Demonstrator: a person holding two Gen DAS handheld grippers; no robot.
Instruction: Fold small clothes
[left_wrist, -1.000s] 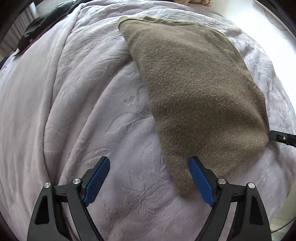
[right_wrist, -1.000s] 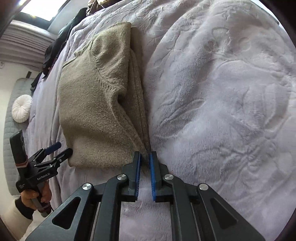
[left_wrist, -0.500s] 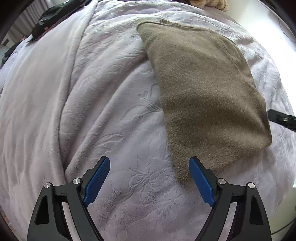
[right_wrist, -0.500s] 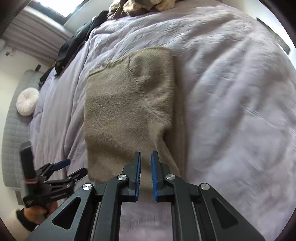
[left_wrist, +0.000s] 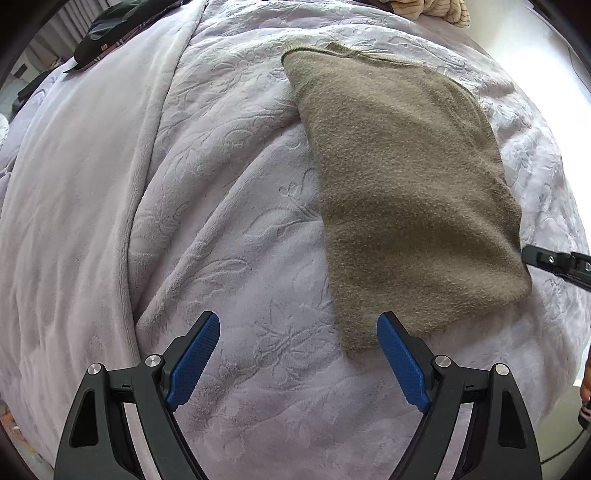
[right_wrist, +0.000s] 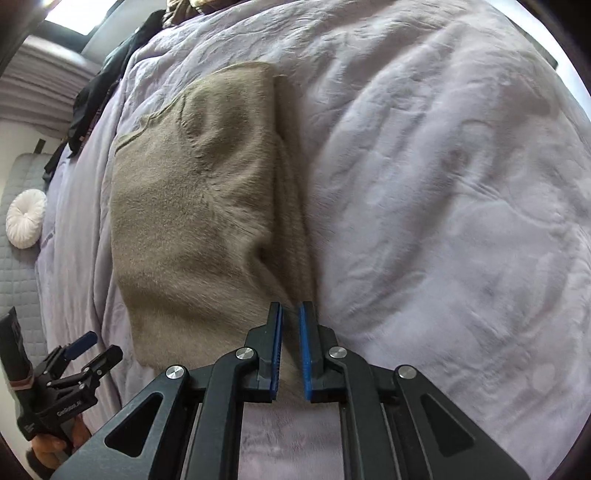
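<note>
A folded olive-brown knit sweater (left_wrist: 406, 192) lies flat on a lilac plush blanket (left_wrist: 184, 221); it also shows in the right wrist view (right_wrist: 199, 221). My left gripper (left_wrist: 299, 354) is open and empty, hovering over the blanket with its right finger near the sweater's near corner. My right gripper (right_wrist: 290, 347) has its blue pads nearly together with a narrow gap, above the sweater's near right corner; no cloth shows between them. The right gripper's tip (left_wrist: 554, 260) shows at the sweater's right edge, and the left gripper (right_wrist: 70, 373) shows at lower left.
Dark clothes (left_wrist: 110, 33) lie at the blanket's far left, also in the right wrist view (right_wrist: 96, 99). Striped cloth (left_wrist: 436, 11) is heaped at the far edge. A white round cushion (right_wrist: 26, 218) rests on a grey quilted surface beside the bed.
Both grippers have pulled back from the sweater. The left gripper shifted left, so the sweater sits further right. The right gripper stayed almost shut and drifted over the sweater's near corner.
</note>
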